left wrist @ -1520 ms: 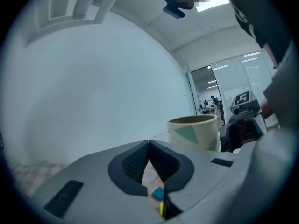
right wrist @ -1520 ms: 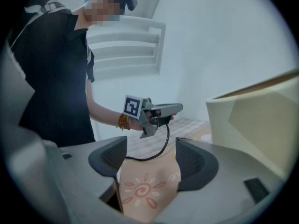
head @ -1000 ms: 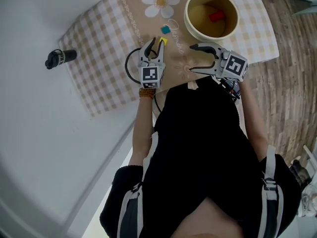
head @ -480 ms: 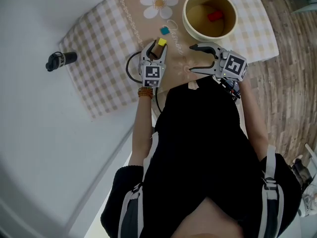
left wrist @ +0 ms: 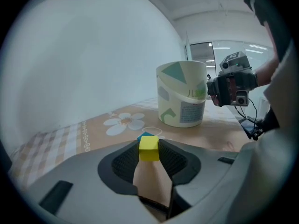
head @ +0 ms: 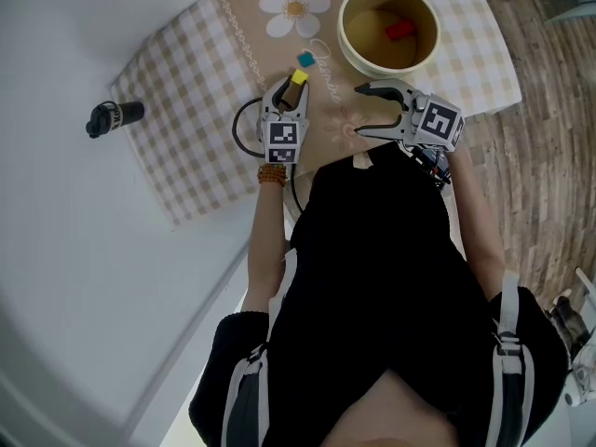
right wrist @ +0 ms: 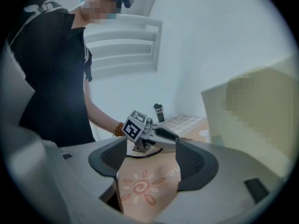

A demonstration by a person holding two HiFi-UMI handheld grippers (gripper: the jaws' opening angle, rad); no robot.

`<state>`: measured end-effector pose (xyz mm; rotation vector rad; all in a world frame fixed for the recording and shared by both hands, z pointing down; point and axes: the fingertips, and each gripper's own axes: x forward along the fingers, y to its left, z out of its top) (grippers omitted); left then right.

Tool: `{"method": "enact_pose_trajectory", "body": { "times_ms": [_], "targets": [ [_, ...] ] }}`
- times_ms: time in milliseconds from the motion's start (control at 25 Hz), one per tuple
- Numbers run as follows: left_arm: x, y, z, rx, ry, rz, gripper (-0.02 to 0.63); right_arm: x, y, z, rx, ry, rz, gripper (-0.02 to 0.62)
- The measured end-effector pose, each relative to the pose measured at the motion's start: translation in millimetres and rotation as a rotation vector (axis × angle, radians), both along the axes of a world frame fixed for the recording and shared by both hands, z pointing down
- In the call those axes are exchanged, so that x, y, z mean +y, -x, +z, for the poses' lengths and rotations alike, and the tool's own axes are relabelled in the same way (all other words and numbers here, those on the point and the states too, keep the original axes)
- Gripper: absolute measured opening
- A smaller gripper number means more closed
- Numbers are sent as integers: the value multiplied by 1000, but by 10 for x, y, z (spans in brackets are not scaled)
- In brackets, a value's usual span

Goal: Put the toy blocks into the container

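Observation:
A small yellow block [head: 297, 78] [left wrist: 149, 148] sits between the pads of my left gripper [head: 290, 88] [left wrist: 149, 159]. The jaws have just been closing, and both pads touch its sides. A blue block [head: 304, 60] [left wrist: 146, 135] lies on the cloth just beyond it. The cream container [head: 386, 28] [left wrist: 182, 94] stands further back to the right, with a red block [head: 401, 29] inside. My right gripper [head: 358, 112] [right wrist: 152, 157] hangs open over a sun print on the cloth, with nothing between its jaws.
A checked cloth [head: 186, 110] with a daisy print covers the table. A black cable loop [head: 244, 124] lies left of the left gripper. A small black bottle [head: 114, 115] [right wrist: 159, 112] rests on the white surface at the far left. Wooden floor [head: 540, 138] shows at the right.
The left gripper's jaws opened, came around the yellow block and closed on it, edging slightly forward. The right gripper has stayed where it was.

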<state>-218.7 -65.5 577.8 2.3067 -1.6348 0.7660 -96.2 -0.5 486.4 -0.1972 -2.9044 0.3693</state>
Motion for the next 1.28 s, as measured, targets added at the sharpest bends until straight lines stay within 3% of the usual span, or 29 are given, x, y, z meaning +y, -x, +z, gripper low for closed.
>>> {"method": "enact_pose_trajectory", "body": {
  "times_ms": [400,640,920,1080,1280],
  "targets": [
    [-108,-358,-888,41,-173,91,144,-32,-133,-25,-24,-4,25,322],
    [-103,-824,-1479,66,-296,217,144,-124,-294,1,-26,-8,51,322],
    [-215,-1225,-1697,78,-306,276,143,-269,-673,-7,-26,-10,126,322],
    [-198,-1262,-1741,92,-300,262,141,-232,-754,9,-25,-5,133,322],
    [-294,-1257,-1979,42,-311,270,143,-218,-817,32,-31,2,148,322]
  ]
}}
